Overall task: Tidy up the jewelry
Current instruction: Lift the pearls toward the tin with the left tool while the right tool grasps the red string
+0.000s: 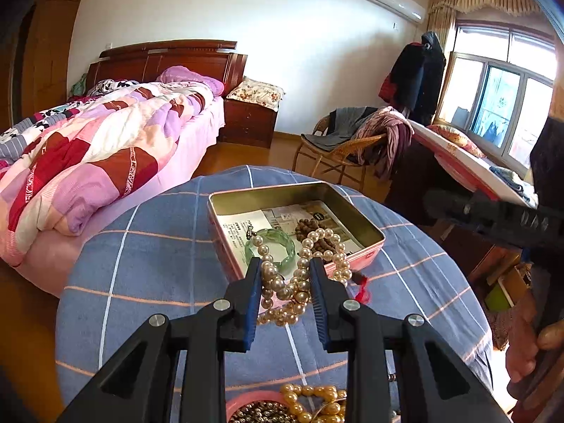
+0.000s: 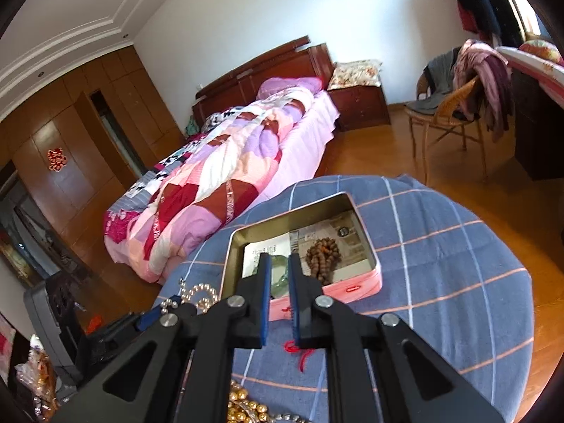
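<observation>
1. Bedroom setting – a round table under a blue checked cloth (image 1: 158,246) is the work surface. A bed (image 1: 105,148) and a wicker chair (image 1: 338,148) hung with clothes stand behind it.
2. Left gripper (image 1: 285,275): the two blue pads pinch a bunched section of the pearl necklace (image 1: 299,282). Pearls fill the space between the pads.
3. Pearl necklace, position: one part loops up over the near wall of the tin and rests on its contents. The other part hangs below the pads in a loose cluster above the cloth.
4. Right gripper (image 2: 280,275): the pads stand close together with a narrow gap between them. No item is visibly clamped. It points over the near edge of the tin.
5. Tin (image 1: 366,225): an open rectangular box, pink outside and bare metal inside, sitting on the cloth near the table's centre. A printed sheet (image 1: 239,225) lines its floor.
6. Tin contents:
   - green bangle (image 1: 269,246), lying flat at the near left;
   - brown bead bracelet (image 1: 306,227), coiled just beside the bangle, to the right.
7. Red tassel (image 1: 363,290): lies on the cloth against the tin's near corner.
8. Near table edge: a pink dish (image 1: 253,396) holds small metallic beads, and a gold bead strand (image 1: 310,393) lies just beside it.
9. A hand (image 1: 528,345) shows at the right edge of the left wrist view.
</observation>
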`<move>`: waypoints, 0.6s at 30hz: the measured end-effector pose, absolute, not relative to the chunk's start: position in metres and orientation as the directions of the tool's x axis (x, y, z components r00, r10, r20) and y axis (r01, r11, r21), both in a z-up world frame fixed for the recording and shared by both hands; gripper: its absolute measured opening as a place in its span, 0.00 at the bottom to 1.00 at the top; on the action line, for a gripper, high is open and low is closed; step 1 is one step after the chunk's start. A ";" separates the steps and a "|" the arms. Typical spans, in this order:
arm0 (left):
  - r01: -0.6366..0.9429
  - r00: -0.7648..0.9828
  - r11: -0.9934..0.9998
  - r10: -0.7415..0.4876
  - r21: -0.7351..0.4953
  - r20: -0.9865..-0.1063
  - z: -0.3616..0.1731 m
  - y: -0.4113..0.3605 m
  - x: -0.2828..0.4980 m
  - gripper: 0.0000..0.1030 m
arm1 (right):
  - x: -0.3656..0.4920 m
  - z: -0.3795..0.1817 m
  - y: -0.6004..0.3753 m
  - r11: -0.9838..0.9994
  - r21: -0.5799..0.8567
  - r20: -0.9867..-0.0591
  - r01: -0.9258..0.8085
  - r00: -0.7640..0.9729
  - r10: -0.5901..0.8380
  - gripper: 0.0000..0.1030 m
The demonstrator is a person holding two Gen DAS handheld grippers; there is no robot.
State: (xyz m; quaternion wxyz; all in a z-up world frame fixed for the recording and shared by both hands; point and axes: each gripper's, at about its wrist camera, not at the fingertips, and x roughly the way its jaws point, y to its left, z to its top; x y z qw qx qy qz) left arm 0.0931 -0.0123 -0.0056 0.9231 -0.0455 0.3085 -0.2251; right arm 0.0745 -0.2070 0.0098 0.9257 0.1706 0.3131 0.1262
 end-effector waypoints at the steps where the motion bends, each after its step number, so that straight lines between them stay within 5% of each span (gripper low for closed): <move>1: 0.387 0.709 0.894 -0.445 -0.226 -0.546 -0.007 -0.010 0.093 0.26 | 0.073 0.004 -0.205 0.922 0.368 -0.558 -0.118 0.765 0.320 0.23; 2: 0.382 0.710 0.896 -0.442 -0.227 -0.548 -0.008 -0.009 0.093 0.26 | 0.072 -0.005 -0.202 0.935 0.337 -0.591 -0.112 0.748 0.302 0.33; 4: 0.377 0.710 0.897 -0.441 -0.232 -0.549 -0.011 -0.008 0.093 0.26 | 0.071 -0.024 -0.196 0.950 0.299 -0.642 -0.094 0.717 0.273 0.87; 8: 0.371 0.699 0.896 -0.442 -0.243 -0.562 -0.016 -0.008 0.094 0.26 | 0.082 -0.061 -0.184 0.969 0.238 -0.729 -0.059 0.649 0.218 0.89; 12: 0.363 0.691 0.898 -0.438 -0.247 -0.575 -0.019 -0.006 0.094 0.26 | 0.098 -0.087 -0.160 0.995 0.064 -0.813 -0.078 0.574 0.097 0.47; 15: 0.354 0.690 0.900 -0.436 -0.255 -0.578 -0.018 -0.003 0.094 0.26 | 0.097 -0.093 -0.153 0.996 0.002 -0.814 -0.088 0.578 0.052 0.44; 18: 0.358 0.689 0.898 -0.440 -0.257 -0.576 -0.018 -0.003 0.093 0.26 | 0.093 -0.089 -0.161 0.997 0.040 -0.821 -0.070 0.566 0.073 0.10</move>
